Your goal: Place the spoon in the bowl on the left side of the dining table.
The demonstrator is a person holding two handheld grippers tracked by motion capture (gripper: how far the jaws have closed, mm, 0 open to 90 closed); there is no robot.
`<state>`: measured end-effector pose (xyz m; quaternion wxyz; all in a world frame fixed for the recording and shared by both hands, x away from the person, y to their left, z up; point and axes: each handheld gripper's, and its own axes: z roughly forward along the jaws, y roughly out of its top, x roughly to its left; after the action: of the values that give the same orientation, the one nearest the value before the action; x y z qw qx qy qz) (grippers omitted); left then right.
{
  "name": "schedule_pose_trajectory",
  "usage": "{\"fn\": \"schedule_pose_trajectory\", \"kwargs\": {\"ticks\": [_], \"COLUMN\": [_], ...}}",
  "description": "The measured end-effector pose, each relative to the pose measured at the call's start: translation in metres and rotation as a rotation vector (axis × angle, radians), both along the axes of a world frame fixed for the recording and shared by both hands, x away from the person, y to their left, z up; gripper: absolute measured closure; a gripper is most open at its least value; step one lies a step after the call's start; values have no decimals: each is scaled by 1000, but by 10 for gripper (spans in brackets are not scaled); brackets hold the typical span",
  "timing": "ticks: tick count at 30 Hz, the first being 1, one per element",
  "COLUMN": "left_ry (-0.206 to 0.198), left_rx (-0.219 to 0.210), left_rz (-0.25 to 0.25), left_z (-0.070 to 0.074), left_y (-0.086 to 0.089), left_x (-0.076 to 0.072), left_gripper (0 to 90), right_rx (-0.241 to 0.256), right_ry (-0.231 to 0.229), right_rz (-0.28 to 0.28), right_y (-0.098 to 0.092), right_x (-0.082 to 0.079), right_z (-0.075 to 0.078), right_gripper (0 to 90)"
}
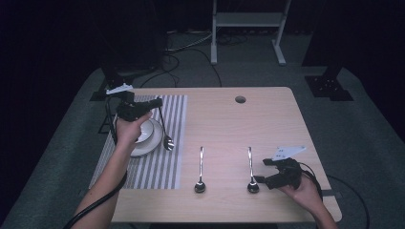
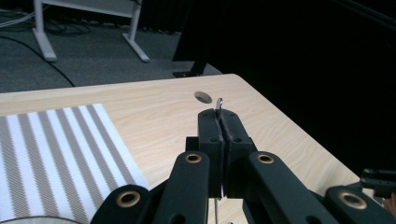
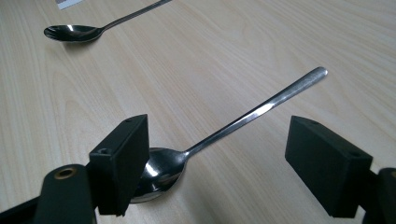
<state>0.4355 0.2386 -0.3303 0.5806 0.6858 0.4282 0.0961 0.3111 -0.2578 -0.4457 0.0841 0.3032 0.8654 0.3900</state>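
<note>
Closest to the lens in the right gripper view, the right tongs stand wide apart, gripping nothing, with a spoon lying flat on the worktop between the two black blocks; its bowl sits just beside the left block and its handle runs toward the upper right of the frame. From the high view these right tongs rest low at the lower right, just beside the bowl of that right spoon.

At the upper left of the high view, the left tongs are raised above a striped mat and pinched tight on the handle of a third spoon, which hangs bowl downward beside a white dish. In the left gripper view the left tongs are closed, with the handle tip poking out above them.

Another spoon lies on bare wood near the bottom centre, well apart from the mat. A round hole marks the far edge.
</note>
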Motion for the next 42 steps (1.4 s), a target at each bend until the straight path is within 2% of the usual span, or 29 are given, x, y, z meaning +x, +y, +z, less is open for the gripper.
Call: {"fn": "schedule_pose_trajectory", "kwargs": {"ticks": [14, 25, 33, 37, 42], "left_ry": [-17, -8, -19, -20, -21], "left_rx": [3, 1, 2, 17, 11], "left_rz": [54, 102, 136, 150, 169], "left_z": [9, 8, 13, 17, 16], "left_y": [22, 37, 47, 53, 57], "left_x": [1, 3, 4, 4, 5], "left_gripper": [890, 890, 891, 890, 890], "right_rx": [-2, 4, 6, 3, 4], "right_ry": [-1, -1, -3, 0, -1], "right_rz": [5, 1, 3, 4, 3], "right_y": [1, 0, -1, 0, -1], "right_x": [0, 0, 0, 0, 0], "right_z": [1, 2, 2, 1, 2], "right_gripper": [207, 207, 207, 207, 207]}}
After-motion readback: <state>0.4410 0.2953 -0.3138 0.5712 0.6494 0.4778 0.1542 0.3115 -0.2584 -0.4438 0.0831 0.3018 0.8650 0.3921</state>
